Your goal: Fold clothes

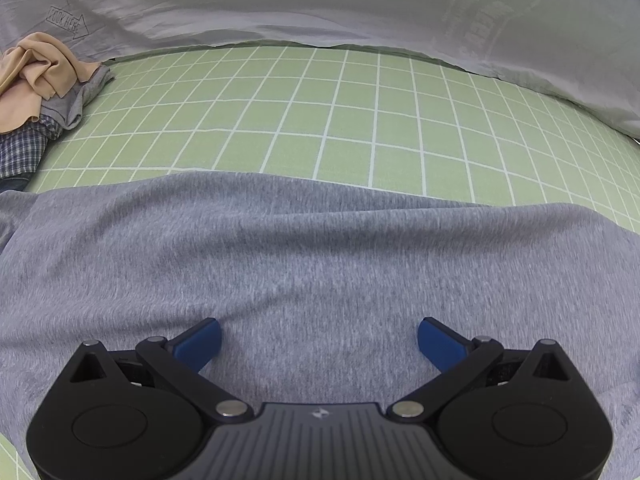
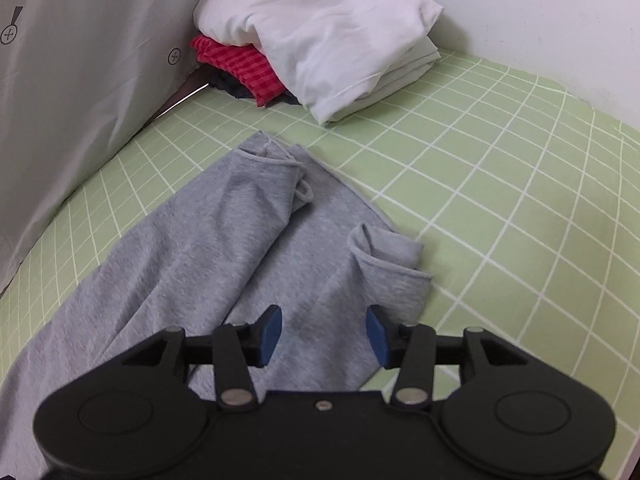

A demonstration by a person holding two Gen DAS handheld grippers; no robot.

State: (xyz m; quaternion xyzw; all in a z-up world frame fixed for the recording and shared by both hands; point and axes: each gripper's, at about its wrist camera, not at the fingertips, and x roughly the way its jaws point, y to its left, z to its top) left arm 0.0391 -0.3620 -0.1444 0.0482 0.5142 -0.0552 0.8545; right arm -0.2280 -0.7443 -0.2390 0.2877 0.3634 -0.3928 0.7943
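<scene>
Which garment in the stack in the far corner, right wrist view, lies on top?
The white garment; the red striped one and a dark one lie beneath it.

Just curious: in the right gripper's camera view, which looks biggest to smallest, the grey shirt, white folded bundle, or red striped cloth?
1. Grey cotton shirt, though nearest the camera.
2. White folded bundle.
3. Red striped cloth, partly hidden.

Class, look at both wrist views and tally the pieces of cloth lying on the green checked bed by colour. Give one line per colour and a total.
Grey: 2, the spread grey garment and a small grey piece in the pile.
Beige: 1
Blue checked: 1
White: 1
Red striped: 1
Dark, mostly hidden under the red: 1
Total: 7
</scene>
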